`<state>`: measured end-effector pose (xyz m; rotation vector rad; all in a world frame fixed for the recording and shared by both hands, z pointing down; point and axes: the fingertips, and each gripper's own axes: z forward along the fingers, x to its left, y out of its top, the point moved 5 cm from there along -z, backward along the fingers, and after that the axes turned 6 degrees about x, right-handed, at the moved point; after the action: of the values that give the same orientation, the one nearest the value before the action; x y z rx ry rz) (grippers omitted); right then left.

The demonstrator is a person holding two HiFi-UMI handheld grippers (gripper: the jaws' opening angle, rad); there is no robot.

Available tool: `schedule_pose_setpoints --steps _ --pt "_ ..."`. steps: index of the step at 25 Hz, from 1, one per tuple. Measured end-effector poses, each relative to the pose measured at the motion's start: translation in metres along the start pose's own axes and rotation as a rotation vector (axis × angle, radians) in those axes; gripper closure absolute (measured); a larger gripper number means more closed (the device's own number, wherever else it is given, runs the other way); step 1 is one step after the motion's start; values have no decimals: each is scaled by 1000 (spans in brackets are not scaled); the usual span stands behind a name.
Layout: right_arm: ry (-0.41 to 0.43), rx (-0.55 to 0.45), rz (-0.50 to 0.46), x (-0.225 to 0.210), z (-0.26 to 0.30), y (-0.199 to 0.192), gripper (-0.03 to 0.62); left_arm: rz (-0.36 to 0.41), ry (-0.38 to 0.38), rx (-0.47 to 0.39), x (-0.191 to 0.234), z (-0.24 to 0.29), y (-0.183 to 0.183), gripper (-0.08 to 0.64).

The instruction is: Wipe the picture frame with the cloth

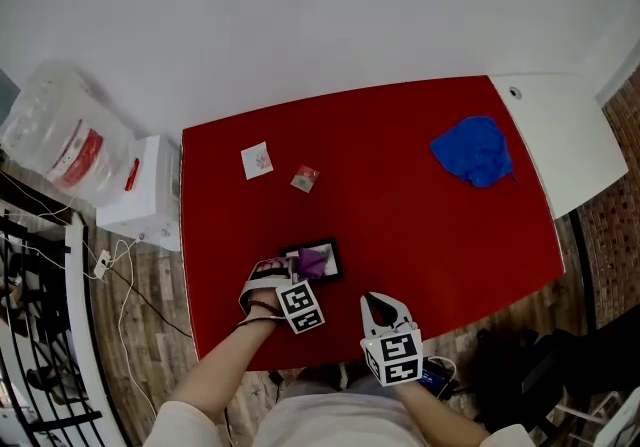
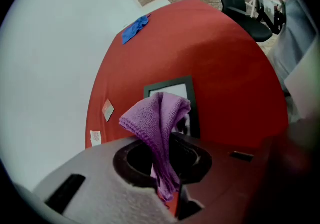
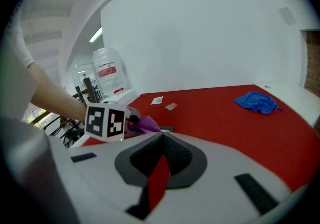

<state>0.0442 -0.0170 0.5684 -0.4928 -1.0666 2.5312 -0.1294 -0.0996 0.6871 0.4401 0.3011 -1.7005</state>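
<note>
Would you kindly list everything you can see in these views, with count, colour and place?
table: one, red, middle of the view.
picture frame: one, black, lying flat at the table's near edge.
purple cloth: one, purple, over the frame.
blue cloth: one, blue, crumpled at the table's far right.
small cards: two, pale, far left of the table.
white box: one, white, left of the table.
plastic bag: one, clear with red label, beside the box.
left gripper: one, fingers shut on the purple cloth.
right gripper: one, fingers together, empty, near edge.
</note>
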Motion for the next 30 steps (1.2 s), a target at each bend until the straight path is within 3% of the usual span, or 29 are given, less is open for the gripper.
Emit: schedule_pose_setpoints --steps 10,22,30 --pt "40 -5 -24 13 10 7 588 7 -42 -44 -46 -25 0 506" --pt "18 14 -14 1 2 -3 588 -68 -67 -14 44 15 4 506" --pt "-8 21 2 -13 -2 -9 588 -30 -85 5 36 19 19 506"
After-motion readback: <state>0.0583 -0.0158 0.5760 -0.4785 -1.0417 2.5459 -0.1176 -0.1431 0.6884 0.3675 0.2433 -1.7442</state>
